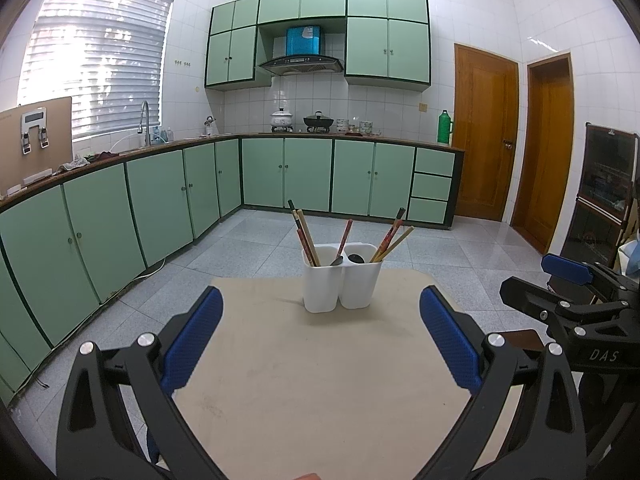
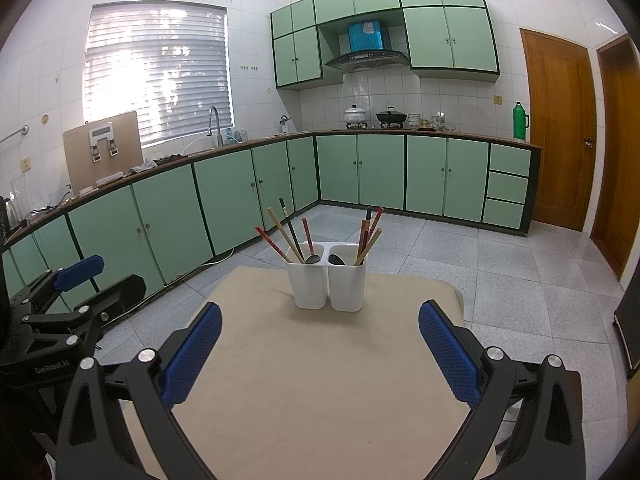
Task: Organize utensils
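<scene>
A white two-compartment utensil holder [image 1: 340,284] [image 2: 327,282] stands at the far end of a beige table [image 1: 320,380] [image 2: 320,380]. Each compartment holds several chopsticks [image 1: 306,236] [image 2: 285,236] and a spoon [image 1: 343,242] [image 2: 310,240]. A dark spoon bowl [image 1: 355,258] [image 2: 336,260] shows in the right compartment. My left gripper [image 1: 320,320] is open, well short of the holder, with nothing between its blue pads. My right gripper [image 2: 320,328] is open too, equally far back and empty. Each gripper shows at the side of the other's view.
Green base cabinets [image 1: 160,200] [image 2: 224,196] run along the left and back walls under a counter with a sink, pots and a green thermos [image 1: 443,127]. Wooden doors [image 1: 486,132] stand at the right. Grey tiled floor surrounds the table.
</scene>
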Demonstrator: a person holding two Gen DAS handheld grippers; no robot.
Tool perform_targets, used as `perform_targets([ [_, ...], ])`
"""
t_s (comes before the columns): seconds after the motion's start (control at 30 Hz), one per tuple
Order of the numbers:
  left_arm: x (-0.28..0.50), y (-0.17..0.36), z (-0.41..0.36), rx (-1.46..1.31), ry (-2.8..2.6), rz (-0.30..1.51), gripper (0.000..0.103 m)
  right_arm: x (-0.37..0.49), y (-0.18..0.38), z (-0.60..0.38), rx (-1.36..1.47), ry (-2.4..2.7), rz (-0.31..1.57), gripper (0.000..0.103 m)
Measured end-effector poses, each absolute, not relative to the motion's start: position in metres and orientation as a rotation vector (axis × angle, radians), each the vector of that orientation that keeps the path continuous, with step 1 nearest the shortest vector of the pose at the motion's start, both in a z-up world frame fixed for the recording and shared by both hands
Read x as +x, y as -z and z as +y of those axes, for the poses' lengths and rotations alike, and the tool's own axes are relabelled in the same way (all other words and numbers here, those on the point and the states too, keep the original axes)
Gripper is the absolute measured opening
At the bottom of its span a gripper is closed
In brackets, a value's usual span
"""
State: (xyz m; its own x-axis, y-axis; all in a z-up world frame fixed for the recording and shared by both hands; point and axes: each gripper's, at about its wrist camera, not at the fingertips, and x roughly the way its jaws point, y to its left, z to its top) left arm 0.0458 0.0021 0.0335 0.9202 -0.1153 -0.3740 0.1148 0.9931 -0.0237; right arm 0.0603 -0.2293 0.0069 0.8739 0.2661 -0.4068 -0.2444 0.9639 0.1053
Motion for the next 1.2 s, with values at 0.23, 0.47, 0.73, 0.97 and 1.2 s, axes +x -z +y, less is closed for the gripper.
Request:
perform_targets([
  [0.23,0.0460,-0.0337,0.0023,-0.001,0.118,0.386,0.096,0.0604,-0.0063,-0.2290,0.051,-0.267,0.433,0.097],
  [0.47,0.0464,-0.0336,0.0027,-0.002,0.117,0.387,0.096,0.0606,-0.0050,-0.2283,0.053,-0.270,0.434,0.097],
  [0.73,0.0469,-0.0305,0.0025,-0.005,0.112,0.388,0.096,0.0605,-0.0041,-0.2275,0.051,-0.270,0.434,0.097],
  [0.97,0.0470,-0.0303,0.0030,-0.003,0.111,0.388,0.096,0.0606,-0.0041,-0.2272,0.052,-0.269,0.435,0.097],
  [1.2,0.0466,-0.0303,0.0034,-0.004,0.111,0.389,0.096,0.0605,-0.0044,-0.2272,0.051,-0.269,0.435,0.097],
])
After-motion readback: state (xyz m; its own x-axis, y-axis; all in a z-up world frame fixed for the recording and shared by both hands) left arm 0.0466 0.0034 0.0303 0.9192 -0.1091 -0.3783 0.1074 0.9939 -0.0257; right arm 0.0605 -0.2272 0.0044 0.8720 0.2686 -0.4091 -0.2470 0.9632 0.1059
